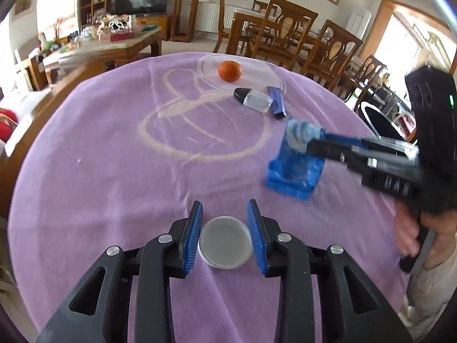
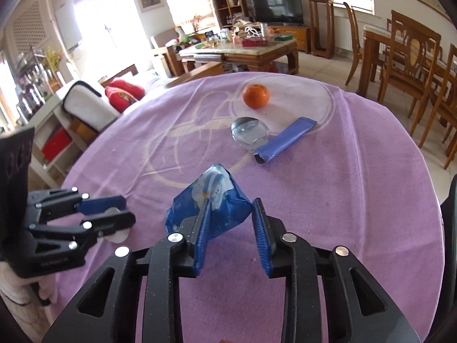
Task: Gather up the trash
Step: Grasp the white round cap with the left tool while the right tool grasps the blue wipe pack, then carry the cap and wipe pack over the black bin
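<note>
On the counter (image 1: 114, 148), covered with a purple cloth, I see a clear round plate (image 1: 265, 71) at the far side, and one orange (image 1: 230, 71) sits on it. Just in front of the plate lie a small clear bottle with black cap (image 1: 252, 100) and a flat blue-violet wrapper (image 1: 276, 101), touching each other.

My left tongs (image 1: 225, 228) are open, and a small white round lid (image 1: 224, 242) lies on the cloth between the two blue pads; I cannot tell if the pads touch it. My right tongs (image 2: 232, 223) are also partly open. A blue printed tissue packet (image 2: 211, 200) stands tilted at their tips, its lower part in the gap and against the left pad (image 2: 201, 240); the right pad seems apart from it, so a firm grip I cannot confirm.

The two tongs are near each other at the near side of the counter. The middle of the cloth is bare, and the far edge is behind the plate.
</note>
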### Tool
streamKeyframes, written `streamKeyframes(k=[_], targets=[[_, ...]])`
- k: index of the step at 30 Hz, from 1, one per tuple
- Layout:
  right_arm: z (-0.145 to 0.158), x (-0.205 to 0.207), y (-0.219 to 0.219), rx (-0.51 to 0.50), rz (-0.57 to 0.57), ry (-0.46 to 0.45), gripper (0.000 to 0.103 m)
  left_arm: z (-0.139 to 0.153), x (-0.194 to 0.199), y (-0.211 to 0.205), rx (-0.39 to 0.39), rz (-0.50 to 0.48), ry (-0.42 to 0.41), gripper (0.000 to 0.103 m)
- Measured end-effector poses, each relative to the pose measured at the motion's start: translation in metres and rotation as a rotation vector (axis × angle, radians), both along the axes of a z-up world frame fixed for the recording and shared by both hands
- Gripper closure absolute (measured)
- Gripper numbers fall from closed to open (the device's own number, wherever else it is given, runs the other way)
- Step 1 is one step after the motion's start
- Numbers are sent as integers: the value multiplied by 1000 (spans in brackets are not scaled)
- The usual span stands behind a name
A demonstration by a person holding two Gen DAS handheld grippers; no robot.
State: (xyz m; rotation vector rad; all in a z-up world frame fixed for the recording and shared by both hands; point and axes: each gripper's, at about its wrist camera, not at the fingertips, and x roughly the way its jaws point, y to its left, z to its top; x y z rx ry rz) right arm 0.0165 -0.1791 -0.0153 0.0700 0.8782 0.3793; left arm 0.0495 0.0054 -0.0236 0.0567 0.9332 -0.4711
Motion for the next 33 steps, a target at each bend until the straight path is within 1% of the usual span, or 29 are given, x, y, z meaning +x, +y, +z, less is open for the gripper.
streamKeyframes(k=[1,3,5,6,7,8,11,13,14,16,20,24,27,30,33], targets=[[2,-2,0,4,1,-4,79,0,-5,0,8,-1,-8,59],[6,-7,-1,15,5,-13,80,0,-11,0,26,9,-21,45],[9,-12,-1,26,7,-20,81,-1,-13,0,26,6,-25,47],[10,-17,-1,32,8,-24,82,0,-13,-1,31,5,-32,50],[11,-19,0,38,11,-25,82,-2,-13,-2,42,2,-28,63],[14,-23,0,46,16,-29,82,-5,-12,-5,63,2,-10,66],[23,-34,2,48,26,-52,82,-5,-16,-6,80,6,-17,67],[31,-42,1,43,29,-74,82,-3,-19,-3,45,10,-21,68],[36,-46,1,37,28,-86,82,0,-21,-1,21,14,-34,68],[43,-52,-1,21,23,-106,82,8,-26,-2,3,17,-64,68],[53,-65,-7,-12,0,-145,82,24,-31,-12,-53,-7,-109,68],[63,-78,-21,-48,-31,-187,82,41,-37,-32,-106,-33,-160,67],[68,-85,-36,-78,-61,-214,82,49,-39,-49,-122,-49,-186,67],[74,-95,-57,-110,-94,-239,82,54,-38,-74,-157,-80,-191,67],[79,-106,-83,-146,-143,-267,82,56,-37,-107,-166,-122,-197,67]])
